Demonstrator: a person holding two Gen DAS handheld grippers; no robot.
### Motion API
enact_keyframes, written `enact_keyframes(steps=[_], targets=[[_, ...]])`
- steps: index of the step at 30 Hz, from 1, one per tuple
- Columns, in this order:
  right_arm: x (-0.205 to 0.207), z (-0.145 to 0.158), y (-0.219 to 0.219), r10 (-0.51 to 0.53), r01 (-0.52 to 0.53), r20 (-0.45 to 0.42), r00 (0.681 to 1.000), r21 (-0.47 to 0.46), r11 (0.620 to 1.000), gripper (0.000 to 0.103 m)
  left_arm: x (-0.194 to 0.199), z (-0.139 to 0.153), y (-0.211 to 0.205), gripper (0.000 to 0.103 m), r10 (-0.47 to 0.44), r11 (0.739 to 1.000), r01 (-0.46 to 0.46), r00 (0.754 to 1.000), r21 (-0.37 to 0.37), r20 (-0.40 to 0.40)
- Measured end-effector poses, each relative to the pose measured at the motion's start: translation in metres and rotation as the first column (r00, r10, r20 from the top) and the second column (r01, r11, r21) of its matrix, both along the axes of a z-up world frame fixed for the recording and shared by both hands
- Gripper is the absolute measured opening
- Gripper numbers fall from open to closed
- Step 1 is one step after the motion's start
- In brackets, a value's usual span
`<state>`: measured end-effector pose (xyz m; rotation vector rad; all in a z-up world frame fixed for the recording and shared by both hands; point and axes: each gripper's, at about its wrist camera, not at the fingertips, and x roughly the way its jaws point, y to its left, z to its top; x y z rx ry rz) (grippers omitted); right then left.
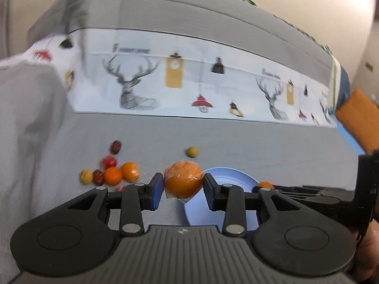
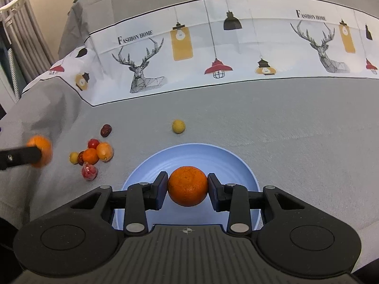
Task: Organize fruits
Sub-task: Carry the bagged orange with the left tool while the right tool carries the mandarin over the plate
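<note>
My left gripper (image 1: 183, 188) is shut on a plastic-wrapped orange (image 1: 183, 181) and holds it above the grey cloth, just left of the blue plate (image 1: 227, 177). My right gripper (image 2: 188, 187) is shut on a bare orange (image 2: 188, 185) over the blue plate (image 2: 189, 151). The left gripper with its orange (image 2: 40, 150) shows at the far left of the right wrist view. A cluster of small fruits (image 2: 93, 155) lies left of the plate; it also shows in the left wrist view (image 1: 111, 171).
A single yellow-green fruit (image 2: 178, 126) lies beyond the plate, and a dark red one (image 2: 106, 130) lies behind the cluster. A wrapped red fruit (image 2: 89, 171) lies in front of it. The printed white cloth band (image 2: 213, 54) runs across the back. An orange cushion (image 1: 357, 116) is far right.
</note>
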<state>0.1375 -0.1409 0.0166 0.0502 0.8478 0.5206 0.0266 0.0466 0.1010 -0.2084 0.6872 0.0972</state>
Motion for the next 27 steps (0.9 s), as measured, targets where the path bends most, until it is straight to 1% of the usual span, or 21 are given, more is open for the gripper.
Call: enact_keyframes(steps=[1,3,6,8,10,11,15,17,22,27], targets=[[0.0,0.001,-0.001,0.0,0.0,0.002,1.0,0.0,1.0,0.038,0.007,0.0,-0.006,0.041,-0.014,1.0,0.014,1.0,0.017,-0.022],[0.0,0.002,-0.003,-0.009,0.009,0.001,1.0,-0.003,1.0,0.038,0.025,-0.003,-0.015,0.041,-0.04,0.999,0.041,0.996,0.018,-0.074],[0.003,0.001,-0.009,-0.039,0.039,-0.015,0.999,-0.004,0.999,0.038,0.045,-0.016,-0.024,0.041,-0.058,0.998,0.059,0.993,0.002,-0.104],[0.004,-0.001,-0.013,-0.058,0.058,-0.028,0.998,-0.006,0.998,0.038,0.048,-0.03,-0.03,0.041,-0.071,0.997,0.07,0.992,-0.016,-0.106],[0.003,-0.003,-0.014,-0.059,0.058,-0.03,0.998,-0.02,0.998,0.038,0.05,-0.049,-0.038,0.041,-0.089,0.996,0.084,0.986,-0.041,-0.144],[0.002,-0.003,-0.014,-0.056,0.055,-0.028,0.998,-0.03,0.998,0.038,0.051,-0.055,-0.042,0.041,-0.098,0.995,0.092,0.982,-0.04,-0.164],[0.003,-0.004,-0.014,-0.048,0.047,-0.022,0.999,-0.062,0.997,0.038,0.054,-0.068,-0.06,0.041,-0.156,0.987,0.16,0.972,0.012,-0.174],[0.006,-0.006,-0.014,-0.055,0.053,-0.029,0.998,-0.071,0.996,0.038,0.059,-0.078,-0.063,0.041,-0.171,0.984,0.178,0.966,0.015,-0.193],[0.01,-0.009,-0.013,-0.072,0.068,-0.05,0.996,-0.079,0.995,0.038,0.07,-0.092,-0.061,0.041,-0.16,0.986,0.165,0.959,0.002,-0.234],[0.009,-0.01,-0.005,-0.046,0.041,-0.047,0.998,-0.097,0.994,0.038,0.071,-0.093,-0.057,0.041,-0.154,0.988,0.155,0.958,-0.015,-0.244]])
